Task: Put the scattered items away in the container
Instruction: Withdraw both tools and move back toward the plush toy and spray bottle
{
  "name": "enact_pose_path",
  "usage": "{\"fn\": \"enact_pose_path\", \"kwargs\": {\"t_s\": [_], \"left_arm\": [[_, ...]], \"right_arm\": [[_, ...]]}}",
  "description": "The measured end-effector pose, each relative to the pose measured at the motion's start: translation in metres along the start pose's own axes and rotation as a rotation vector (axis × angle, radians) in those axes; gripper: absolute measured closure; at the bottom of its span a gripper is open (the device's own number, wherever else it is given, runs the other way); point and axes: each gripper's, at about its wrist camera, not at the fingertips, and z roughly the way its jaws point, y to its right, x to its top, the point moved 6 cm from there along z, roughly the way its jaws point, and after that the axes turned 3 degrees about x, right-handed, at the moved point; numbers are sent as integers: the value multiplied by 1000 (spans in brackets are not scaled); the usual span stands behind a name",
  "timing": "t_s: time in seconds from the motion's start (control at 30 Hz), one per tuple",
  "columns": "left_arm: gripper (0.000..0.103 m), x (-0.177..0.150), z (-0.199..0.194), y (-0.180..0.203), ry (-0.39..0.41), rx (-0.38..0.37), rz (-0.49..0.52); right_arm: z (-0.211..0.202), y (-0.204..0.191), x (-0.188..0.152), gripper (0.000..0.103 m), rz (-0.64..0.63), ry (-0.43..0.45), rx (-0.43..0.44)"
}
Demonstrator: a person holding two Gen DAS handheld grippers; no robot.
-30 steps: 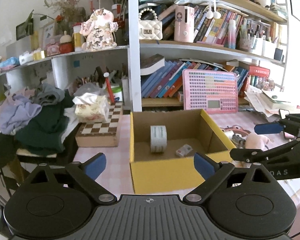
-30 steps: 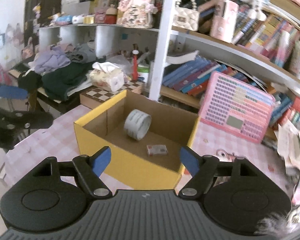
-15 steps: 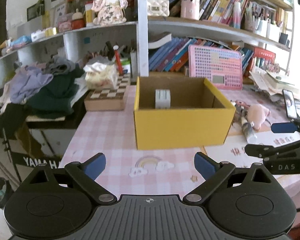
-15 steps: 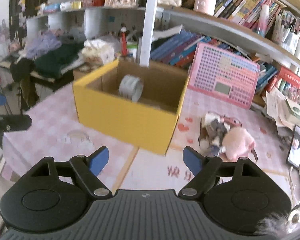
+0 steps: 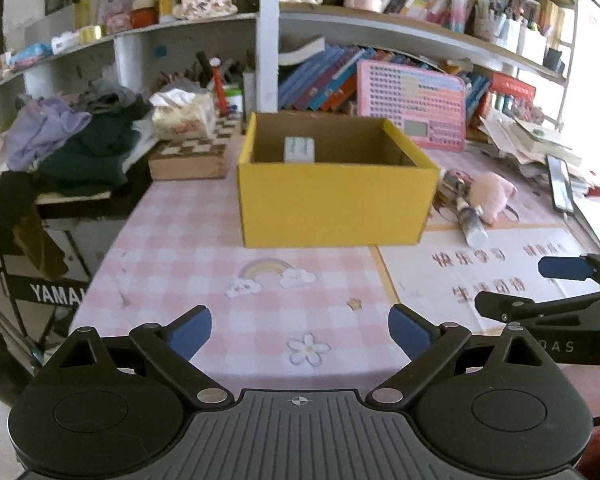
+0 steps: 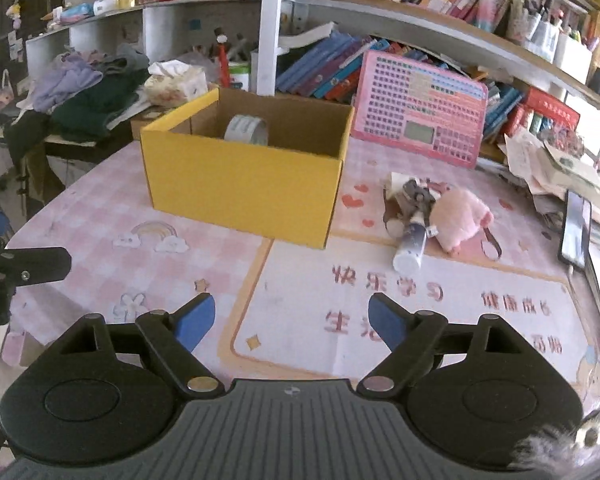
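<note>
Nearest, the left gripper (image 5: 300, 330) and right gripper (image 6: 291, 318) hover above the pink checked table (image 6: 100, 216), blue-padded fingers (image 6: 196, 316) spread and empty; the right's have just been widening. Beyond stands the yellow cardboard box (image 6: 240, 188), a grey tape roll (image 6: 246, 129) inside. Just right of it lie a pink plush toy (image 6: 458, 216) and white-capped tube (image 6: 411, 246).

Bright daylight floods in from the right, blowing out that edge; soft shadows, slight motion blur, strong fisheye bending at the borders.
</note>
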Motion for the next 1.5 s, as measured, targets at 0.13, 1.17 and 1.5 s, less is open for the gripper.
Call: {"fn": "enact_pose_path", "kwargs": {"t_s": [0.13,1.17,1.5], "left_arm": [[6,-5,3,9,-20,-20,17],[6,-7,56,115,-173,-216,171],[6,5,81,160,-194,-255,216]], "right_arm": [[-4,5,-12,19,20,-31,-15],[7,100,-47,19,191,-167,-118],[21,146,-45,19,206,-190,-139]]}}
